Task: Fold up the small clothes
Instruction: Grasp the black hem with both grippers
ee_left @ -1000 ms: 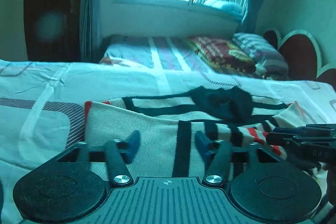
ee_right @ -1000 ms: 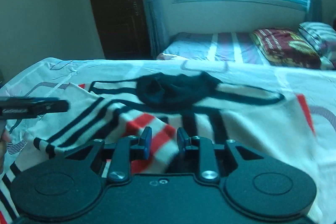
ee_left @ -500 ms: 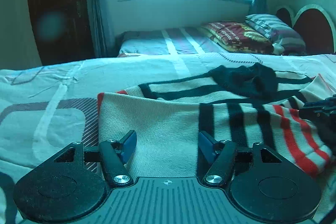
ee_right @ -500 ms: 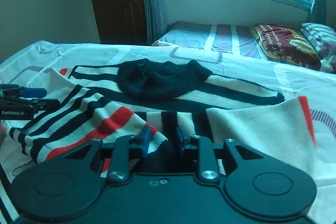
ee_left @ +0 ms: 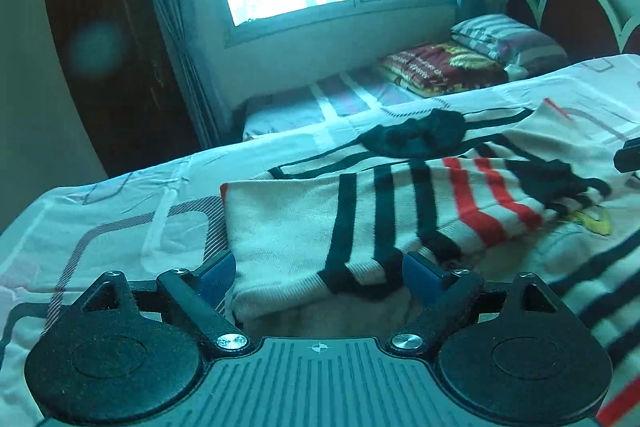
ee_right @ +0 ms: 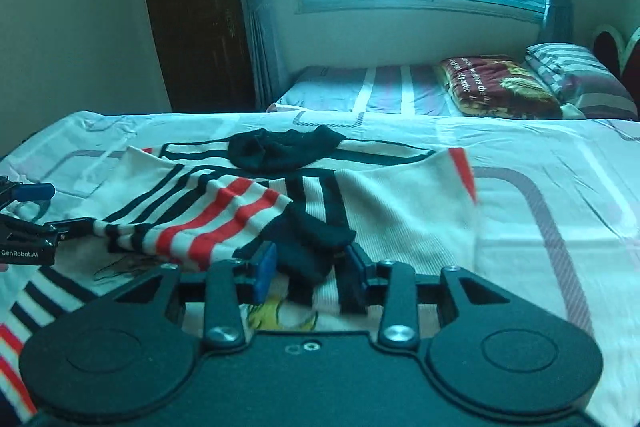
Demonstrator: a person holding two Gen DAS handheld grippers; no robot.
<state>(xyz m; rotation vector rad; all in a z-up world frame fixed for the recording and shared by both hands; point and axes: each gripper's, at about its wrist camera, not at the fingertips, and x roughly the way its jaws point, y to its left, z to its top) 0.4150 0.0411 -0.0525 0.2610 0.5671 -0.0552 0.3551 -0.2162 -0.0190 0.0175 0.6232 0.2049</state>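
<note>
A cream knit sweater point(ee_left: 304, 211) with black and red stripes and a black collar point(ee_left: 416, 139) lies on the bed. One sleeve is folded across its body, red stripes point(ee_right: 224, 223) and black cuff point(ee_right: 316, 247) on top. My left gripper point(ee_left: 318, 273) is open, its jaws wide either side of the sweater's folded edge. My right gripper point(ee_right: 308, 267) is open, its blue pads point(ee_right: 264, 269) either side of the black cuff, which rests loose on the sweater. The left gripper also shows at the left edge of the right wrist view point(ee_right: 28, 219).
The sweater lies on a white bedsheet point(ee_right: 540, 155) with grey rounded patterns. Beyond it is a second bed with a red blanket point(ee_right: 492, 83) and striped pillow point(ee_right: 576, 75). A dark wardrobe point(ee_left: 104, 39), curtains and a bright window stand at the back.
The right gripper carried the striped sleeve across the sweater's body, then opened and let the cuff go. The left gripper opened wider and shifted along the folded edge.
</note>
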